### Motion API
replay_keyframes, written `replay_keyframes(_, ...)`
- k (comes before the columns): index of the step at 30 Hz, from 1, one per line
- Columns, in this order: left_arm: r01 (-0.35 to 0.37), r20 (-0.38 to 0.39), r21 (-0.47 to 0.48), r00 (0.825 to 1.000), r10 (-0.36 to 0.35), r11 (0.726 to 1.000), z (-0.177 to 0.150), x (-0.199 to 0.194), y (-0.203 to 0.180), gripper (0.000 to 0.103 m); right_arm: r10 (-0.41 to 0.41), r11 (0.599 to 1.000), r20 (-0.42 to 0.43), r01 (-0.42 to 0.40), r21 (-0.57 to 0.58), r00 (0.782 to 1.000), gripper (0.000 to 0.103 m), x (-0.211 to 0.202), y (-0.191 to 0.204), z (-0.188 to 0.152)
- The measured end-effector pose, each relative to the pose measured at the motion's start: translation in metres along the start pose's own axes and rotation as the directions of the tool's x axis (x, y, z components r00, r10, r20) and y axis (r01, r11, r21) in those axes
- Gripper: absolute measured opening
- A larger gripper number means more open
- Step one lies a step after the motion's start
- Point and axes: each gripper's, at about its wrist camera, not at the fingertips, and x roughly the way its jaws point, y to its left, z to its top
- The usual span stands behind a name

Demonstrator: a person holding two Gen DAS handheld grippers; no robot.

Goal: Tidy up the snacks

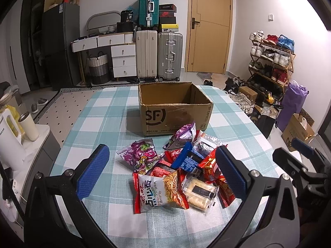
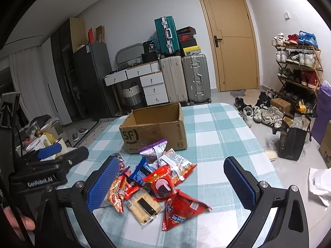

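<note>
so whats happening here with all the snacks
A person holds a hand-held gripper in each hand over a pile of snack packets on the checked tablecloth. The left hand-held gripper and the right hand-held gripper are both open and hold nothing. The cardboard box behind the pile looks empty.

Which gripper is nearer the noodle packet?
Left. The noodle packet lies between the left gripper's open fingers; the right gripper hovers farther to its right.
</note>
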Motion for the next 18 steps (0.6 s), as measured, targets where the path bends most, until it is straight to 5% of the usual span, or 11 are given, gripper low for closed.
replay_keyframes(18,0.000,-0.030,-0.024,1.000,-0.001,1.000,-0.008,0.027,0.011,0.102,-0.003,1.000,-0.147,0.004,0.005,0.989,0.103,0.045,-0.022,-0.048)
